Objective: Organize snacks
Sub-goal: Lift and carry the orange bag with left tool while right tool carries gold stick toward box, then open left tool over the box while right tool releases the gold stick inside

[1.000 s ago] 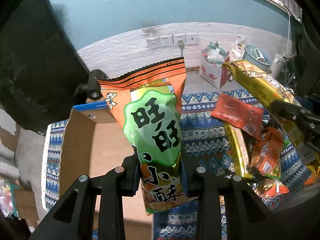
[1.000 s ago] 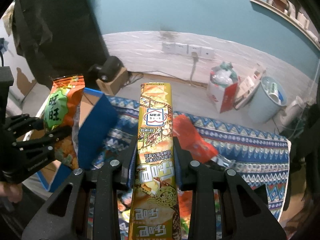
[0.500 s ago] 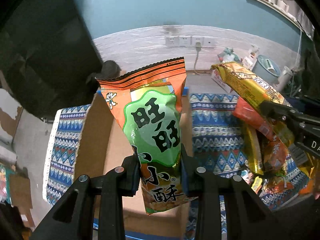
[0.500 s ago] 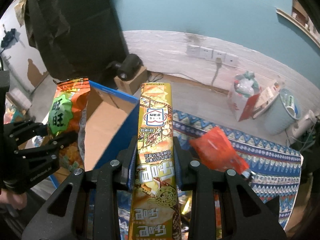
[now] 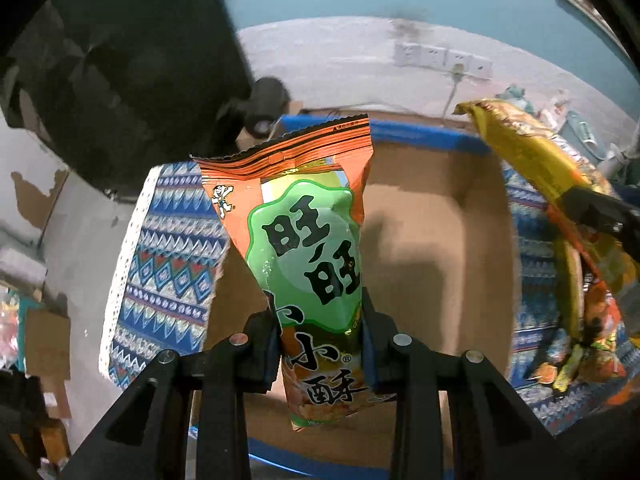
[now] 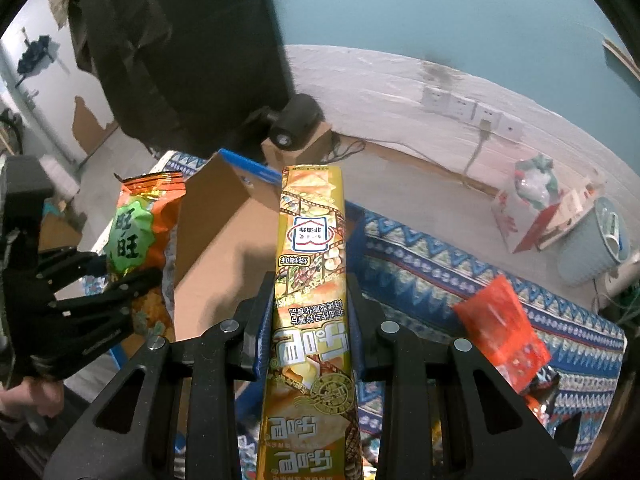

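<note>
My left gripper (image 5: pixel 320 344) is shut on an orange and green snack bag (image 5: pixel 308 240), which hangs over the open cardboard box (image 5: pixel 424 248) with blue edges. My right gripper (image 6: pixel 310 320) is shut on a long gold snack pack (image 6: pixel 310 300), held upright near the box's right side. That gold pack (image 5: pixel 532 164) shows at the right of the left wrist view. In the right wrist view the left gripper (image 6: pixel 120 276) with its orange and green bag (image 6: pixel 140 232) sits at the left, above the box (image 6: pixel 216 240).
A patterned blue cloth (image 6: pixel 440 272) covers the surface. On it lie a red packet (image 6: pixel 500 320) and more snacks (image 5: pixel 588 344) to the right of the box. A black camera (image 6: pixel 296 124) on a small box stands behind. A pale blue bin (image 6: pixel 592 248) stands far right.
Both grippers have carried their snacks leftward, from over the cloth and the snack pile to over the cardboard box. The box now fills the middle of the left wrist view.
</note>
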Action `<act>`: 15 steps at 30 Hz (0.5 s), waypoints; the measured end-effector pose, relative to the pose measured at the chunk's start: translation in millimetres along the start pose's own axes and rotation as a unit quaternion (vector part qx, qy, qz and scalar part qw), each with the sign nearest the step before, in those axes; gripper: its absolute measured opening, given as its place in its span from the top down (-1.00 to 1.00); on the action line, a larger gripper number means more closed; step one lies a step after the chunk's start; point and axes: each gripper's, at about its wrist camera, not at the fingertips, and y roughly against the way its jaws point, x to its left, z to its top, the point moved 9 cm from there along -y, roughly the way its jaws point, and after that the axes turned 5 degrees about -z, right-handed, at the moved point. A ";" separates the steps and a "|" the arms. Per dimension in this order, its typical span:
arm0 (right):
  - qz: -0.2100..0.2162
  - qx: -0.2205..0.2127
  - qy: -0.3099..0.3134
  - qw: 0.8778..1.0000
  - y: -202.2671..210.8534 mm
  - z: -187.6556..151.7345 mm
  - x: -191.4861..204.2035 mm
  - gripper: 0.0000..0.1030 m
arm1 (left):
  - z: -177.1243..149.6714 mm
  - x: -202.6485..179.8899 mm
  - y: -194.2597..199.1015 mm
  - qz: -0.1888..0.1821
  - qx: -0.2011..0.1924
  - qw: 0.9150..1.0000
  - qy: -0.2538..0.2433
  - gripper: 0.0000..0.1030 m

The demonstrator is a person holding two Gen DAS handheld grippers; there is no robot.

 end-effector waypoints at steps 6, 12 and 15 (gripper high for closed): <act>0.023 0.016 0.004 1.000 -17.4 5.2 31.0 0.42 | -17.0 18.2 -23.6 0.005 0.038 0.999 0.013 0.36; 0.037 0.036 0.007 0.999 -37.4 5.9 53.5 0.42 | -22.0 30.8 -36.2 0.026 0.055 0.998 0.016 0.30; 0.039 0.049 0.006 0.998 -48.4 4.2 58.6 0.42 | -24.6 36.3 -39.2 0.037 0.063 0.997 0.019 0.07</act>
